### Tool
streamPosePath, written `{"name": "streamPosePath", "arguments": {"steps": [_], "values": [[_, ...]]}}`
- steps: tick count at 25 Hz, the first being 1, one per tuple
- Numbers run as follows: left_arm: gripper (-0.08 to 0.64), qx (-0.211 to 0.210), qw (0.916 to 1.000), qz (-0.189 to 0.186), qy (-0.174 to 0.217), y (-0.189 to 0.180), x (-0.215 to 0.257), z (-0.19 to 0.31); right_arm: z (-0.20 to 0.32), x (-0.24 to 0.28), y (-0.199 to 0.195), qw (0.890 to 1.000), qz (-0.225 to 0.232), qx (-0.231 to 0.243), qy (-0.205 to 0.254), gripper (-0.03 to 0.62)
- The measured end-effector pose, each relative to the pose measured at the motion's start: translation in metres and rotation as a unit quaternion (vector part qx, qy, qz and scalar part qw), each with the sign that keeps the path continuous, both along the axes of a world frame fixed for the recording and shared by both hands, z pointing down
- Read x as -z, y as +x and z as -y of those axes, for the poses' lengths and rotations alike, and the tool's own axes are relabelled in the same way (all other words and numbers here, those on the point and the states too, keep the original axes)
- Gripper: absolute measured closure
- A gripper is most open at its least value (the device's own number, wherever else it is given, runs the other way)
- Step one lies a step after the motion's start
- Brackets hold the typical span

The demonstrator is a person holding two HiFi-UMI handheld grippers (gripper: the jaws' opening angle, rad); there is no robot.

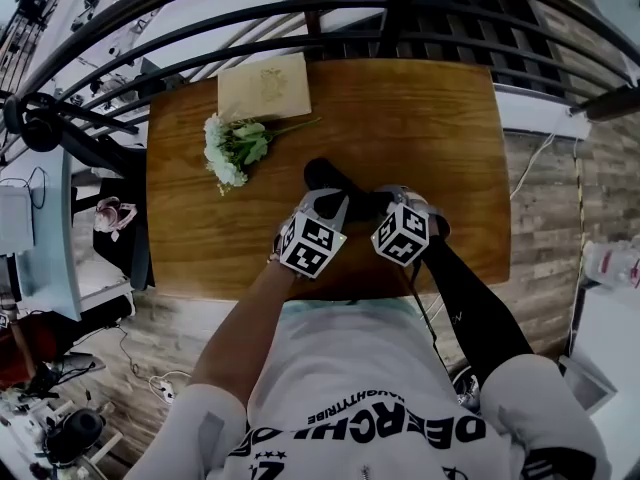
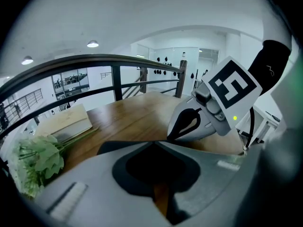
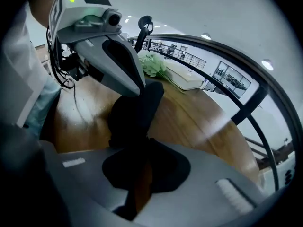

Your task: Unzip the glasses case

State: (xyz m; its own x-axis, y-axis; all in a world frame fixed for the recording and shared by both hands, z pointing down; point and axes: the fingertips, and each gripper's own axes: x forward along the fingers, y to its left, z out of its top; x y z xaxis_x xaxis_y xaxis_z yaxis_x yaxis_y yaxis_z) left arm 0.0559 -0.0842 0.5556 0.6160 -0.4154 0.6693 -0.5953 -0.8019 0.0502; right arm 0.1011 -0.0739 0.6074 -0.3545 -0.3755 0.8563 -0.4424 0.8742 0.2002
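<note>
A black glasses case (image 1: 345, 190) lies near the front middle of the wooden table (image 1: 440, 138). My left gripper (image 1: 333, 202) is shut on the case's end, which shows in the right gripper view as a dark, tilted shape (image 3: 137, 110) under the left gripper's fingers (image 3: 125, 72). My right gripper (image 1: 386, 204) has its jaws tight together at the case's near edge (image 3: 142, 143), pinching something thin there; the zipper pull itself is hidden. In the left gripper view a sliver of the case (image 2: 111, 148) shows past my shut left gripper (image 2: 154, 144), with the right gripper (image 2: 173, 135) close alongside.
A bunch of white and green flowers (image 1: 232, 146) and a beige book (image 1: 265, 86) lie at the table's far left. A black curved railing (image 1: 300, 13) runs around the far side. The person's torso is at the front edge.
</note>
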Motion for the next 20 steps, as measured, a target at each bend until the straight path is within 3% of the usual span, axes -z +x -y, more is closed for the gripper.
{"name": "streamPosePath", "arguments": {"steps": [3, 6, 10, 14, 17, 20], "values": [[0.552, 0.002, 1.0000, -0.003, -0.003, 0.000, 0.000, -0.001, -0.002, -0.002, -0.001, 1.000, 0.001, 0.003, -0.002, 0.558], [0.552, 0.005, 1.0000, -0.001, 0.000, 0.000, 0.001, -0.001, -0.001, 0.000, 0.003, 0.999, 0.021, -0.024, -0.006, 0.551], [0.552, 0.011, 0.9999, -0.002, 0.012, 0.000, 0.002, -0.003, -0.002, 0.010, 0.017, 0.995, 0.046, -0.093, -0.009, 0.448], [0.552, -0.006, 0.9995, 0.006, 0.029, 0.001, 0.004, -0.004, -0.009, 0.032, 0.017, 0.984, 0.110, -0.142, -0.021, 0.389], [0.532, -0.020, 0.9985, 0.020, 0.047, -0.002, 0.009, -0.002, -0.016, 0.048, 0.007, 0.980, 0.138, -0.140, -0.015, 0.336], [0.532, 0.017, 0.9979, 0.009, 0.062, -0.021, 0.019, 0.004, -0.021, 0.057, -0.012, 0.981, 0.150, -0.123, -0.005, 0.320]]}}
